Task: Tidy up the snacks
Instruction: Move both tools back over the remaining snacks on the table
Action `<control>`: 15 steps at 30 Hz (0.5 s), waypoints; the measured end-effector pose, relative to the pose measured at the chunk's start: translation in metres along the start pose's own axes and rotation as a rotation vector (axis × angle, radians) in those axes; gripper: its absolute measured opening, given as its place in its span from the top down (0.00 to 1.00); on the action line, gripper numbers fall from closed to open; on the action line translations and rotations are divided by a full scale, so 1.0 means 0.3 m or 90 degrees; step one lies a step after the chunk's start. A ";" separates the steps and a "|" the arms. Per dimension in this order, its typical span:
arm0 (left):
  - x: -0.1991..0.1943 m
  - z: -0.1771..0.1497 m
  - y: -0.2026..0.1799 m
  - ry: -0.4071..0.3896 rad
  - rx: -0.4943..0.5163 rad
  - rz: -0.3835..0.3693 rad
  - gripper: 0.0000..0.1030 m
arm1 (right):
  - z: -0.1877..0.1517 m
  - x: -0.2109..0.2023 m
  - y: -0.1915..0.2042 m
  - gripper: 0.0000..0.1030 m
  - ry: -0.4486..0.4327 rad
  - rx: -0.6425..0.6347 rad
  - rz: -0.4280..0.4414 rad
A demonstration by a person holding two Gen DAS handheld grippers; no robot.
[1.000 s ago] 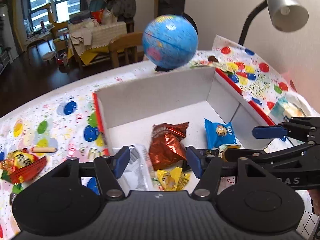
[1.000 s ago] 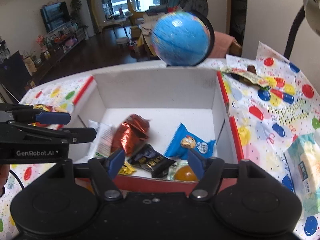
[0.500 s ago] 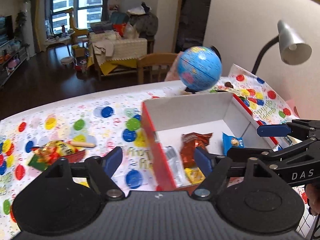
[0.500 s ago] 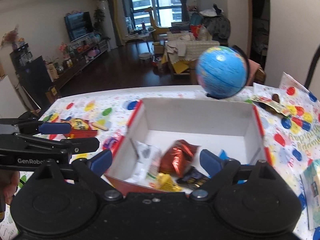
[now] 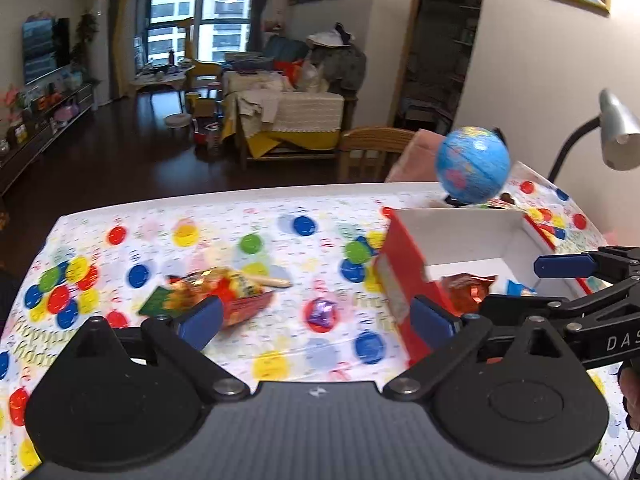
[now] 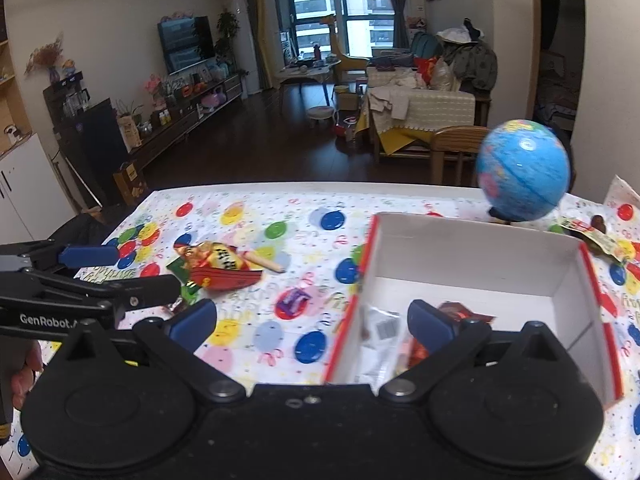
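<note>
A red box with white inside (image 5: 404, 264) stands on the right of the table and holds a red-brown foil packet (image 5: 468, 286) and a blue packet (image 5: 520, 290). Left of it, on the balloon-print cloth, lie a red-and-yellow snack pile (image 5: 232, 292), a biscuit stick (image 5: 272, 280) and a purple candy (image 5: 322, 314). My left gripper (image 5: 316, 322) hovers over the cloth in front of the candy, jaws opening, nothing between them. My right gripper (image 6: 312, 326) hangs at the box's (image 6: 472, 256) near left corner, jaws opening and empty. The pile (image 6: 222, 268) and candy (image 6: 294, 298) also show there.
A blue globe (image 6: 522, 170) stands behind the box, with loose wrappers (image 6: 588, 234) to its right. A grey desk lamp (image 5: 616, 136) leans in at the far right. A wooden chair (image 5: 372, 152) sits beyond the table's far edge.
Both grippers have pulled back out of the box and swung left, and their jaws have spread wider. The snack pile and purple candy on the cloth have come into view.
</note>
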State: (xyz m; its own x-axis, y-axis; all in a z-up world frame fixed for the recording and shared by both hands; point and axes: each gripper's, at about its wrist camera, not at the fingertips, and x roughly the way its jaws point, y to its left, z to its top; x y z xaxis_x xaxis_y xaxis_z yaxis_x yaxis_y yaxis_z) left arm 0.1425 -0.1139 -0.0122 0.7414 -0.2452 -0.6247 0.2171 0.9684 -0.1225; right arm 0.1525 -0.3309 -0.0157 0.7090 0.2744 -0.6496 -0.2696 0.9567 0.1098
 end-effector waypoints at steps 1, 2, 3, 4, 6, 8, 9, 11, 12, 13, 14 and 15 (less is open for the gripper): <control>-0.003 -0.005 0.026 0.000 -0.003 0.004 0.03 | 0.004 0.014 0.018 0.01 0.004 -0.003 0.000; -0.004 -0.011 0.050 0.001 -0.006 0.009 0.03 | 0.007 0.028 0.034 0.01 0.007 -0.005 0.000; -0.004 -0.016 0.076 0.002 -0.010 0.012 0.03 | 0.009 0.041 0.048 0.01 0.011 -0.006 0.000; -0.003 -0.019 0.095 0.004 -0.014 0.015 0.03 | 0.009 0.053 0.063 0.01 0.015 -0.007 -0.001; -0.001 -0.032 0.139 0.008 -0.021 0.024 0.03 | 0.007 0.076 0.096 0.01 0.020 -0.010 -0.002; 0.008 -0.044 0.185 0.014 -0.027 0.030 0.03 | 0.009 0.105 0.122 0.01 0.025 -0.012 -0.004; 0.015 -0.049 0.206 0.018 -0.031 0.033 0.03 | 0.009 0.120 0.133 0.01 0.029 -0.012 -0.004; 0.028 -0.064 0.244 0.026 -0.040 0.041 0.03 | 0.006 0.157 0.154 0.01 0.037 -0.012 -0.006; 0.036 -0.069 0.264 0.029 -0.044 0.045 0.03 | 0.005 0.168 0.162 0.01 0.041 -0.012 -0.007; 0.045 -0.076 0.282 0.032 -0.046 0.048 0.03 | 0.005 0.188 0.170 0.01 0.044 -0.012 -0.009; 0.054 -0.081 0.298 0.035 -0.048 0.050 0.03 | 0.003 0.207 0.176 0.01 0.048 -0.012 -0.010; 0.065 -0.085 0.311 0.039 -0.050 0.054 0.03 | 0.003 0.228 0.182 0.01 0.054 -0.010 -0.010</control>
State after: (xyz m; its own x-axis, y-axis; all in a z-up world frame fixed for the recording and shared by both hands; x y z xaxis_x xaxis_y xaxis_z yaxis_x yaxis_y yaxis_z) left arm 0.1612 -0.0272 -0.0555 0.7140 -0.1621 -0.6811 0.1040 0.9866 -0.1258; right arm 0.1867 -0.2599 -0.0534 0.6556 0.2498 -0.7126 -0.2700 0.9589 0.0877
